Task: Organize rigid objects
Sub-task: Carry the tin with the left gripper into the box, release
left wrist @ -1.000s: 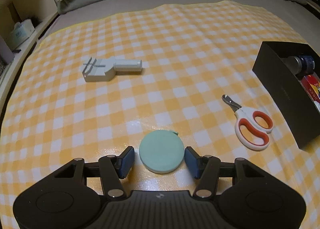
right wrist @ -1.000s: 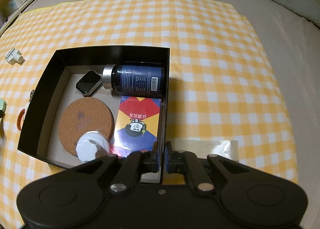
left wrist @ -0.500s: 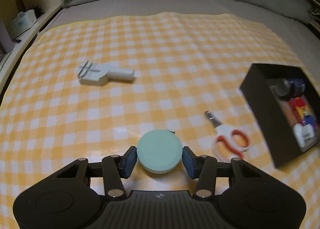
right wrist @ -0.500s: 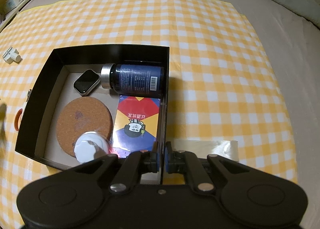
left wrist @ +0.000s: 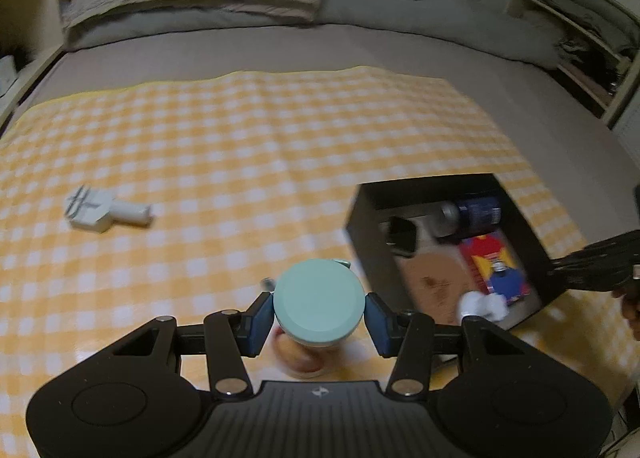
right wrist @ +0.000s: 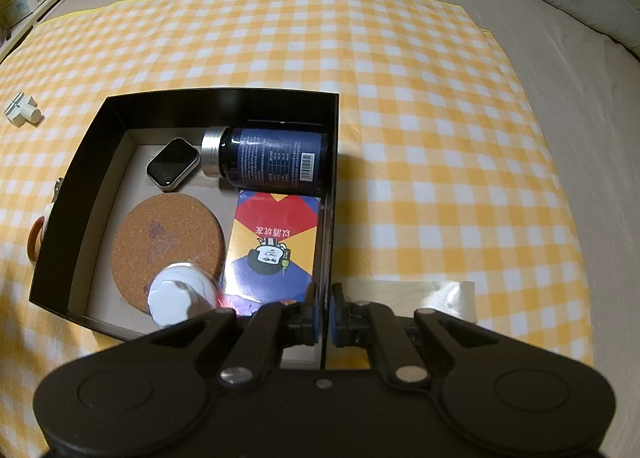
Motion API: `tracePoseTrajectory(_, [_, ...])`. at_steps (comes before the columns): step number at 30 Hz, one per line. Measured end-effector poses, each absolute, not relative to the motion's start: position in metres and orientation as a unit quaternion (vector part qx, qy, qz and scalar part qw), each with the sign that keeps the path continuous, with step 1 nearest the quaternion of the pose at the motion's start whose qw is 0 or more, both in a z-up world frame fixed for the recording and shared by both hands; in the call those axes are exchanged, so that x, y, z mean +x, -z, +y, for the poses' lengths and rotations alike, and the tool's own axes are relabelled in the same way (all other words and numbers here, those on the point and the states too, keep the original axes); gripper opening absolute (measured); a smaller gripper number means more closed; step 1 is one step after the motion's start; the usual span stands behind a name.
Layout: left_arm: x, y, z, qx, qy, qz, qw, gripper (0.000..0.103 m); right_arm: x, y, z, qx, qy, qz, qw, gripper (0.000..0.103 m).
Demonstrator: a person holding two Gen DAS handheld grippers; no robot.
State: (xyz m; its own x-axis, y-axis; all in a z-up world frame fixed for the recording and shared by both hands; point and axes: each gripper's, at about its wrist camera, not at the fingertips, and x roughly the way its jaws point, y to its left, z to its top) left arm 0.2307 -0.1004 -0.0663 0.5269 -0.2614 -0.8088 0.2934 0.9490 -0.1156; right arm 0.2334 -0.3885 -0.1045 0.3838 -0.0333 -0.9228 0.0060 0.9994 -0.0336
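the left gripper [left wrist: 319, 316] pinches a round mint-green plastic disc [left wrist: 319, 301]; the right gripper [right wrist: 324, 312] clamps the black cardboard box [right wrist: 96, 165] wall.

Black open-top cardboard box [right wrist: 100, 161] floor crowded — round cork coaster [right wrist: 166, 248], dark blue bottle [right wrist: 272, 159], colourful card pack [right wrist: 274, 246], smartwatch body [right wrist: 173, 163], white round cap [right wrist: 176, 300]. Yellow-white checked cloth [left wrist: 260, 145] beyond box bare — only grey plastic tool [left wrist: 104, 211] far left.
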Motion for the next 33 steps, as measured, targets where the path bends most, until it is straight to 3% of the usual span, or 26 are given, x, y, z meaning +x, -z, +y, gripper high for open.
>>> tracePoseTrajectory(23, [0.23, 0.088, -0.219, 0.097, 0.229, 0.47, 0.847, 0.052, 0.231, 0.102, -0.39, -0.009, 0.006, 0.552, 0.834, 0.005])
tracePoseTrajectory(26, [0.228, 0.094, -0.224, 0.112, 0.243, 0.471, 0.841, 0.063, 0.232, 0.102, -0.39, -0.009, 0.005, 0.552, 0.834, 0.005])
tracePoseTrajectory(29, [0.223, 0.095, -0.227, 0.118, 0.259, 0.466, 0.838, 0.084, 0.231, 0.102, -0.389, -0.009, 0.005, 0.551, 0.834, 0.005])
tracePoseTrajectory(33, [0.214, 0.093, -0.231, 0.134, 0.253, 0.461, 0.84, 0.087, 0.231, 0.101, -0.389, -0.01, 0.005, 0.551, 0.834, 0.005])
